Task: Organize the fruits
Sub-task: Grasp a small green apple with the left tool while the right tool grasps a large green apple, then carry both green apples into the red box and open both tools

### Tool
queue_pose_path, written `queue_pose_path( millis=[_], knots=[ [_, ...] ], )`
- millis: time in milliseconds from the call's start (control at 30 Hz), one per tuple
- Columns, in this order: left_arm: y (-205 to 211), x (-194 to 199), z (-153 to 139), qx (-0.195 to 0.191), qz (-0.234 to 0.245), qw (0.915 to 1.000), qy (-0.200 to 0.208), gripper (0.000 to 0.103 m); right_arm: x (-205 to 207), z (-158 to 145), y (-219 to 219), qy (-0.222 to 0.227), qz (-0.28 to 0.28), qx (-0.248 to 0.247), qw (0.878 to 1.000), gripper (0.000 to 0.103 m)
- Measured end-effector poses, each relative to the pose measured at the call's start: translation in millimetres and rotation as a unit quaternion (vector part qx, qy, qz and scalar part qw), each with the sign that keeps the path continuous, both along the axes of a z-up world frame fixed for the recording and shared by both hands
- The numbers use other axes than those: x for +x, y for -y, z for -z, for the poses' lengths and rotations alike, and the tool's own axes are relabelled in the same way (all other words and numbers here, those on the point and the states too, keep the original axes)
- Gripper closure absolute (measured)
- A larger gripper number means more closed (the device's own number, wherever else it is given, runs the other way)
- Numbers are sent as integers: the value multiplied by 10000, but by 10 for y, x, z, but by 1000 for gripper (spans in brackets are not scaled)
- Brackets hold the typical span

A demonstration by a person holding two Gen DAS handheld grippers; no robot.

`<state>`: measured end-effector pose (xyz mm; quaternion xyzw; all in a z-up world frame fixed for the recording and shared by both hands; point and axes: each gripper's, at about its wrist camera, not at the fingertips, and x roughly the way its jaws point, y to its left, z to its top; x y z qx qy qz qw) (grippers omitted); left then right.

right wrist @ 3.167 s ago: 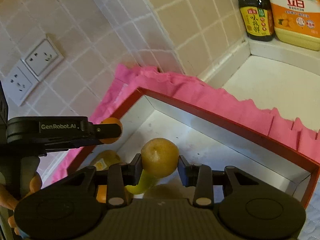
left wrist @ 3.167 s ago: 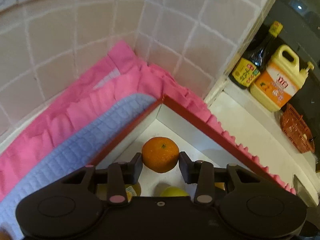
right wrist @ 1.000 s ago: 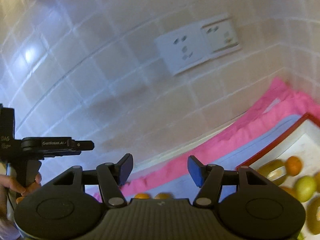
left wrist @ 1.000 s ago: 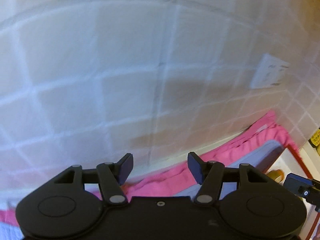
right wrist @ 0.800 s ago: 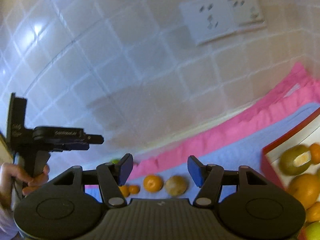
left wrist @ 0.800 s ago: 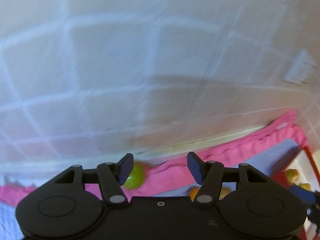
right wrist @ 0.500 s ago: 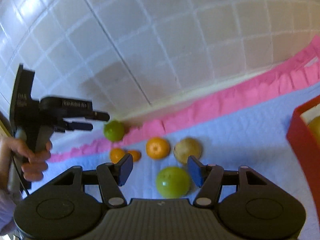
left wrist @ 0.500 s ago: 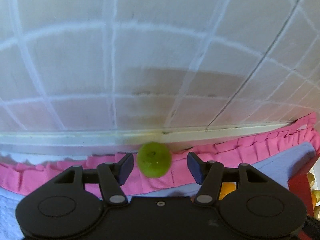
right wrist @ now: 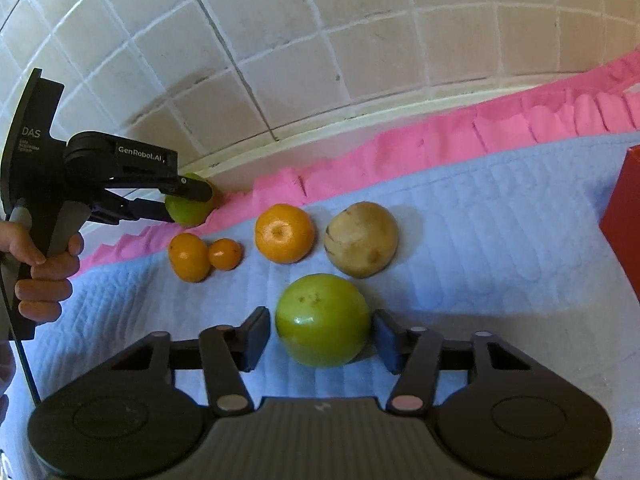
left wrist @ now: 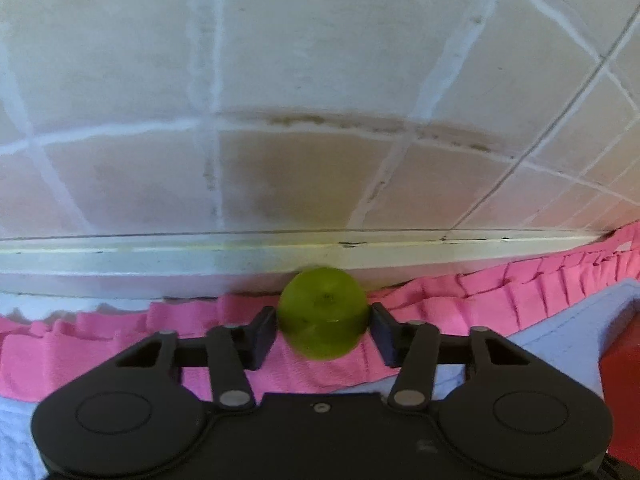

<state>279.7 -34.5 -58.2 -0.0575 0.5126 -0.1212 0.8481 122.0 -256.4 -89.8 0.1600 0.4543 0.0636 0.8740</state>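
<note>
A: Start at the left gripper (left wrist: 323, 326). How do its jaws stand?

B: They are closing, with a small green fruit (left wrist: 323, 312) between them. The pads sit just beside its two flanks; the left pad looks as good as touching, the right shows a sliver of gap, so I would not call it a grip yet. The fruit is a little blurred.

A: Where does that fruit lie?

B: On the pink frilled cloth (left wrist: 500, 300), right against the pale ledge (left wrist: 160, 264) at the foot of the tiled wall (left wrist: 320, 80). In the right wrist view the same fruit shows by the wall with the black fingers around it, and a hand (right wrist: 44, 268) holds that tool's handle.

A: And the right gripper (right wrist: 320, 334)?

B: Also closing, around a larger green fruit (right wrist: 322, 319) that rests on the light blue quilted mat (right wrist: 480, 240). A narrow gap shows at each pad, so nothing presses it yet.

A: What lies beyond it?

B: A brownish-yellow round fruit (right wrist: 361, 239) just behind and to the right, an orange (right wrist: 285, 233) beside that, then two smaller oranges (right wrist: 189, 257) touching each other further left. The red edge of a box (right wrist: 622, 220) stands at the right border, well apart from the row.
</note>
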Motion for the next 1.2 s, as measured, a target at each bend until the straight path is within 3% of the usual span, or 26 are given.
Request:
queue_pose_path(
  millis=[133,367,700,1033,1200],
  knots=[
    [60,-46,5,102,56,9999,124,44,11,0,23,46,-5,52,10000,52],
    [22,-151,-132,-160,76,9995,256,44,-27,-115,26,119,-4,118,9999,52],
    [4,-330,-734,-399,56,9973,607,44,-173,-487,234,498,167,312,9981,52],
    [746,-488,-1450,-832,669,9877,1146,44,-490,-1014,811,1130,668,376,9906,52],
    [1228,-540,-1592,-1105,918,9820,1228,44,-694,-1124,1227,1296,1058,286,9855,52]
  ],
)
